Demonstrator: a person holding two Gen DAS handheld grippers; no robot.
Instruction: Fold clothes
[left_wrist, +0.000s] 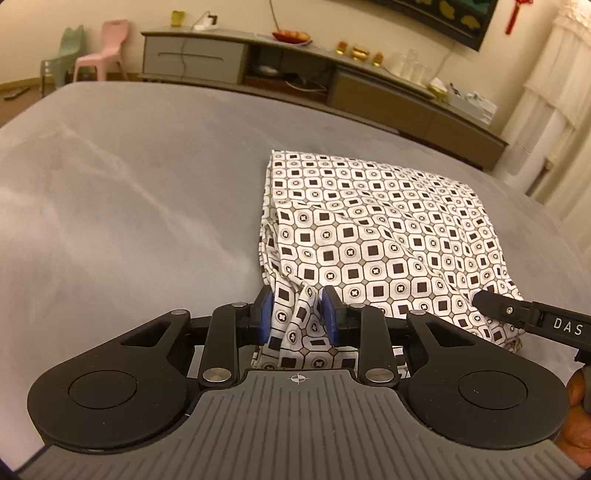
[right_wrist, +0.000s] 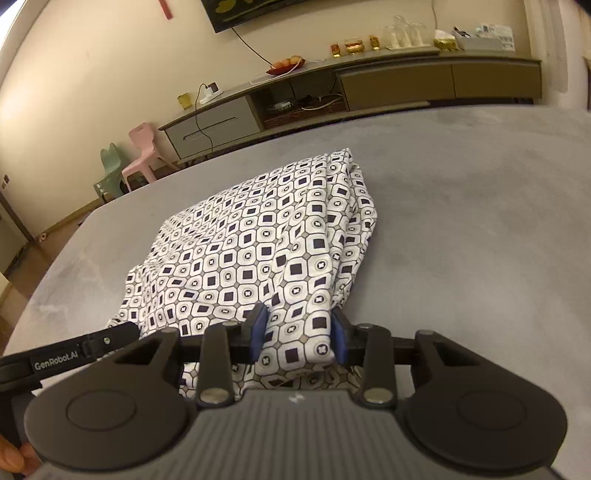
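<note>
1. Left side: the left gripper (left_wrist: 301, 314) has its blue pads pinched on a bunched near-left corner of the white cotton garment printed with black squares and small rings (left_wrist: 376, 229). The cloth is gathered between the pads, so this one is grasping.
2. Centre: the garment lies on the grey velvety bed cover (left_wrist: 129, 192), already doubled into a rough rectangle. Its long axis runs away from both grippers toward the far low grey TV cabinet (left_wrist: 280, 62).
3. Right side: the right gripper (right_wrist: 297, 334) is clamped on the near-right corner, with fabric filling the gap between its pads.
4. The relation that matters: both grippers sit on the near edge, side by side, and the whole garment stretches far from them. Neither arm is nearer.
5. My read: the two-corner grip fits carrying the near edge over toward the far edge, or equally laying it down just now.
</note>
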